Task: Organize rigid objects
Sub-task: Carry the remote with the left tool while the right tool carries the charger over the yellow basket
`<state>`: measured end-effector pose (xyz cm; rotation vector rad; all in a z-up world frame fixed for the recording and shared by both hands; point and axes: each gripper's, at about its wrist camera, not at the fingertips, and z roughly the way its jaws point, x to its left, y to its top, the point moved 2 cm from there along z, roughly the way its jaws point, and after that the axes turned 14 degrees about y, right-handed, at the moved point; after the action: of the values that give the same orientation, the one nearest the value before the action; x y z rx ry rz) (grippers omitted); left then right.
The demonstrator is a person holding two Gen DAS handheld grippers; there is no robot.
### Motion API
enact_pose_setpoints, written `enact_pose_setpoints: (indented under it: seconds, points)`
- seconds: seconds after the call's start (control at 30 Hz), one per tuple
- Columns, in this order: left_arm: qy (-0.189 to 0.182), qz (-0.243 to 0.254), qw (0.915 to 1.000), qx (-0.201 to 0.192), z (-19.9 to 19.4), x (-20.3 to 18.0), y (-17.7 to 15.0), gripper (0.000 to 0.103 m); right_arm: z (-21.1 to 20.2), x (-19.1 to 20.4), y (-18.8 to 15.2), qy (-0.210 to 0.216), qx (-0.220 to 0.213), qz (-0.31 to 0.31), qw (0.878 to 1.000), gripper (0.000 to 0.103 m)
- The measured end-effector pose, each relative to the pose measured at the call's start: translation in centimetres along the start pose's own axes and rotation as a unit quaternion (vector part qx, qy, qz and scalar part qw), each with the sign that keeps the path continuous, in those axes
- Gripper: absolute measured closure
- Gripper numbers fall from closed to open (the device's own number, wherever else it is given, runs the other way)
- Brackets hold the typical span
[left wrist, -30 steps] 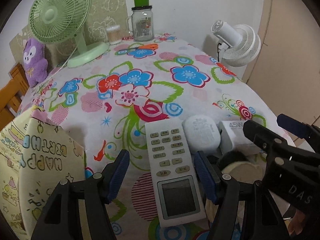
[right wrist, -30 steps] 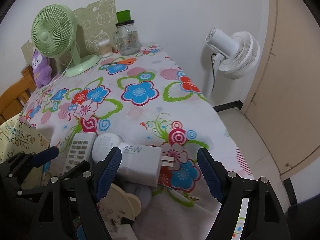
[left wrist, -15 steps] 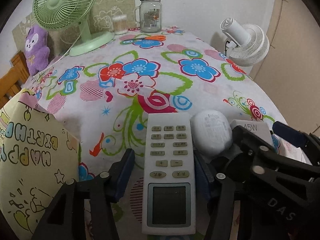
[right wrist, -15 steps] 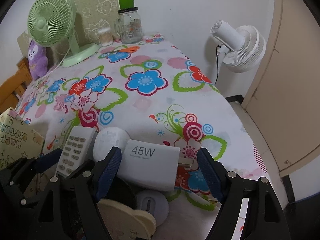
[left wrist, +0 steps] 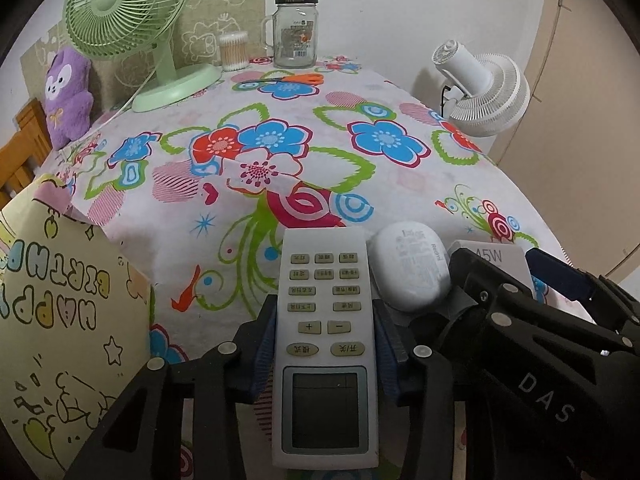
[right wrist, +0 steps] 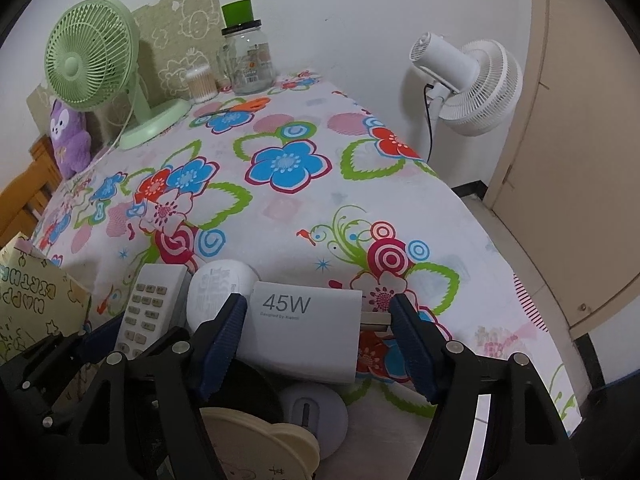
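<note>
Near left a yellow birthday bag [left wrist: 60, 320], left gripper [left wrist: 326, 334] clamped on the white remote [left wrist: 325, 344] near the table's front edge, round white case [left wrist: 410, 270] beside it, right gripper [right wrist: 316, 338] spread around the charger [right wrist: 306, 334], blue pads just beside its ends, contact unclear.

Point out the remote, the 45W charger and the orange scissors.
remote [left wrist: 325, 320]: left wrist view, on its button panel.
45W charger [right wrist: 304, 336]: right wrist view, on its white top face below the print.
scissors [left wrist: 306, 78]: left wrist view, on the orange handles.
</note>
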<state>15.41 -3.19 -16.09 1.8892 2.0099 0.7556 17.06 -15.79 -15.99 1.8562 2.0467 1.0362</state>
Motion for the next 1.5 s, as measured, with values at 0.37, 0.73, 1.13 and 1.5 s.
enact_pose_setpoints:
  seconds: [0.37,0.73,1.13,1.5]
  points:
    - [-0.004,-0.010,0.9998,-0.014,-1.6,0.7,0.2,0.058,-1.7,0.9,0.4,0.003,-0.023,-0.009,1.000,0.028]
    - [-0.006,-0.017,0.9993,-0.032,-3.7,1.3,0.3,0.058,-4.0,2.1,0.8,0.007,-0.046,-0.021,0.999,0.028]
    - [-0.010,-0.019,0.9985,-0.051,-6.2,2.0,0.1,0.058,-6.6,3.4,0.6,0.016,-0.065,-0.030,0.997,0.028]
    - [-0.004,-0.028,0.9967,-0.077,-9.4,3.3,0.0,0.058,-9.4,5.3,0.9,0.021,-0.087,-0.047,0.995,0.028]
